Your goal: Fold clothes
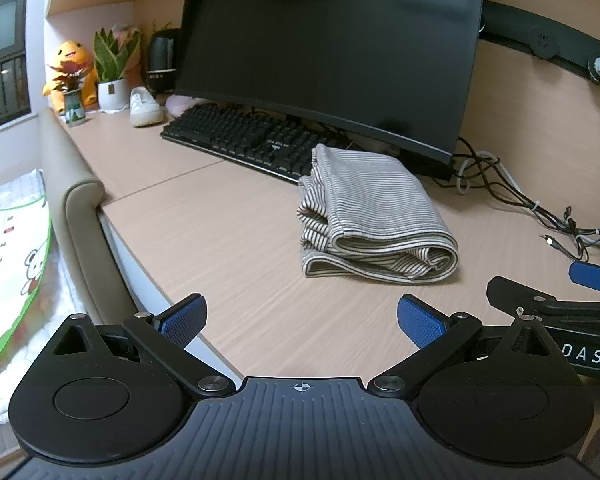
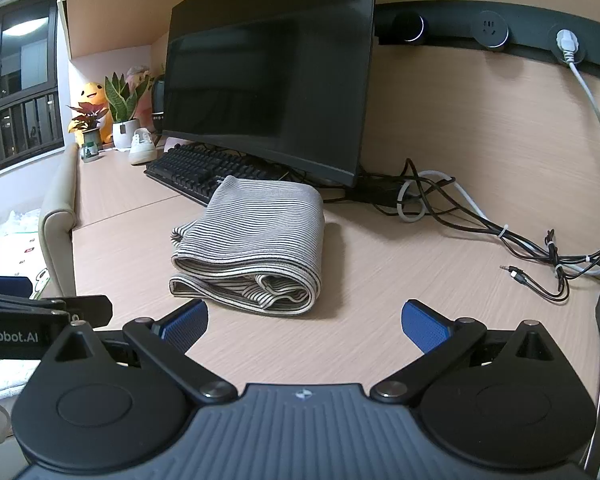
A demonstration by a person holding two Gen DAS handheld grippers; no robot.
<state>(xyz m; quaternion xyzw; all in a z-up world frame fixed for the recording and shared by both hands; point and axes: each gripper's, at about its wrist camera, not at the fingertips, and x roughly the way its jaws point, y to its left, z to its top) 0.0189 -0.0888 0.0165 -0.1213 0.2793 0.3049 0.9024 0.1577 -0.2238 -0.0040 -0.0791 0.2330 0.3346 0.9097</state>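
A pale wood-grain desk [image 2: 380, 280] runs beneath a large dark curved monitor [image 2: 272, 92], its matte screen blank, with a black mechanical keyboard [image 2: 188, 170] pushed under the lower edge. In front of the keyboard, towards the middle of the desk, lies the striped garment [image 2: 252, 240]: a soft, fine-ribbed knit in grey and off-white, already folded into a thick rectangular bundle several layers deep, its rounded fold edges facing the cameras and one looser corner bulging out on the window side. Judged from how it lies, the folding appears largely or wholly finished; at most a tidying of that loose corner seems left.

Both tools stand clear of the cloth. The left gripper [image 1: 302, 322] hovers over the desk's near edge with its blue textured pads [image 1: 184, 320] spread wide and nothing between them; the right gripper [image 2: 304, 326] is likewise opened wide and empty, just short of the bundle.

A tangle of black and white cables [image 2: 480, 224] trails from the monitor's base towards the wall sockets. At the far window end stand a white sneaker [image 1: 144, 108], a snake plant in a white pot [image 1: 112, 76], a yellow plush toy [image 1: 70, 68] and a small red-leaved plant [image 1: 72, 96]. A loose audio jack [image 2: 514, 272] rests on bare desk.
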